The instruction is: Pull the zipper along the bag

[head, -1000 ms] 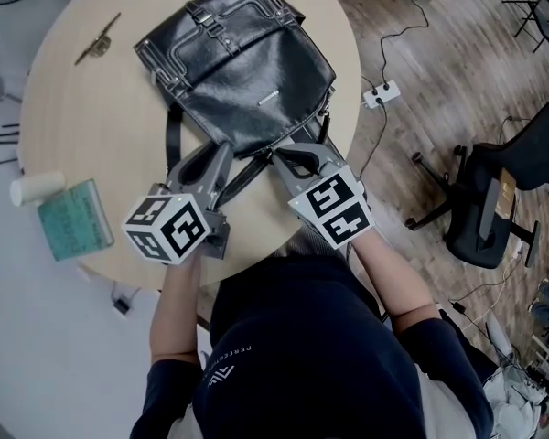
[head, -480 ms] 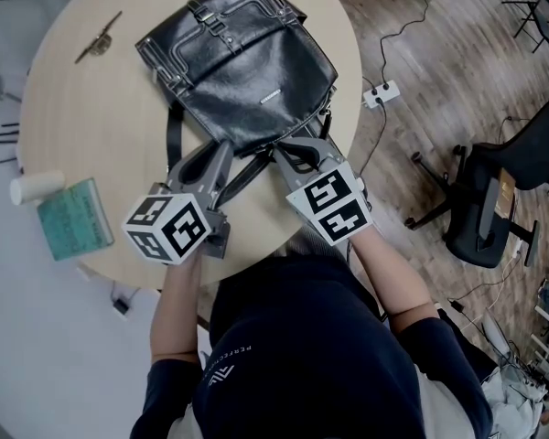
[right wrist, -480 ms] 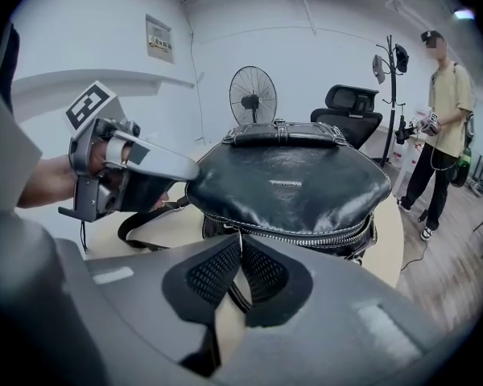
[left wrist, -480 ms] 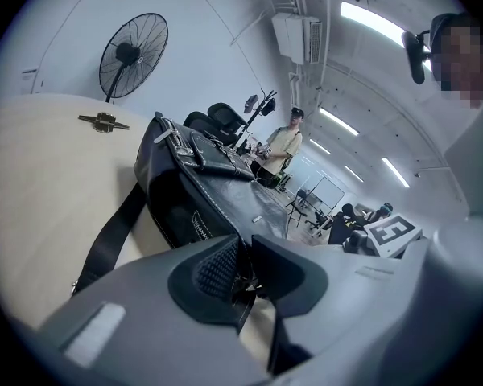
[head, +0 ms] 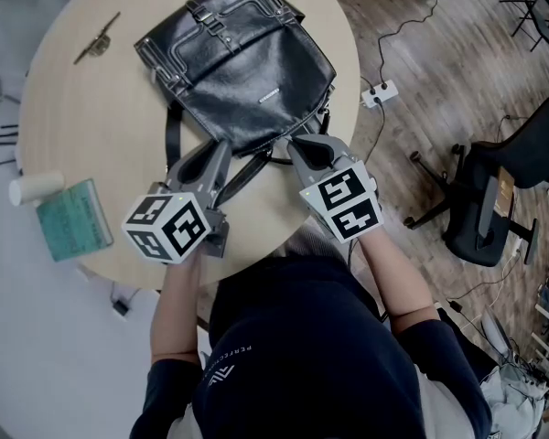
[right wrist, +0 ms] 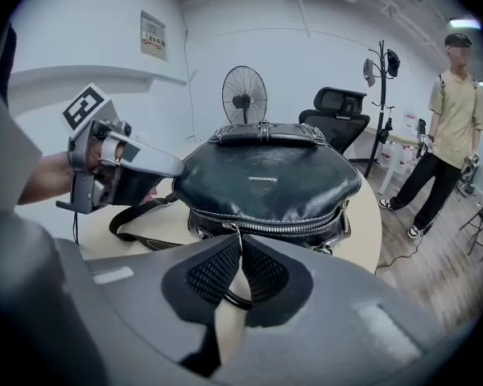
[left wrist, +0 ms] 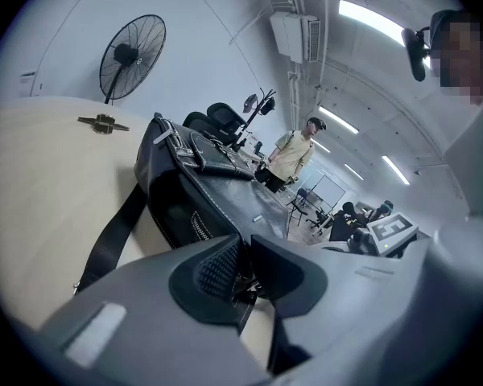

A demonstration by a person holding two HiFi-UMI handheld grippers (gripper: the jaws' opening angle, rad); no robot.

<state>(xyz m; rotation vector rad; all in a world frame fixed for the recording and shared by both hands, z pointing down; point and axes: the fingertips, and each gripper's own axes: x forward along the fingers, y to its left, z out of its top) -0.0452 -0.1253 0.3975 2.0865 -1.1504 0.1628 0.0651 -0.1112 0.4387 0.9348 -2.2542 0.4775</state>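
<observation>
A black leather bag (head: 238, 62) lies on the round wooden table (head: 82, 108), its zipped end toward me. In the right gripper view the silver zipper (right wrist: 294, 225) runs along the bag's near edge (right wrist: 266, 183), and my right gripper (right wrist: 240, 246) is shut on the zipper pull (right wrist: 236, 233) near the zipper's left end. In the head view the right gripper (head: 296, 144) meets the bag's near edge. My left gripper (head: 225, 147) holds the bag's left end by the strap. Its jaws (left wrist: 244, 256) have just been closing, with the bag's stitched edge pinched between them.
A green book (head: 73, 219), a white roll (head: 37, 187) and a small metal object (head: 98, 42) lie on the table's left side. On the floor to the right are a power strip (head: 382, 93) and an office chair (head: 503, 199). A person (right wrist: 449, 127) stands behind the table.
My right gripper has shifted a little to the right along the bag's near edge. The left gripper and the bag have stayed where they were.
</observation>
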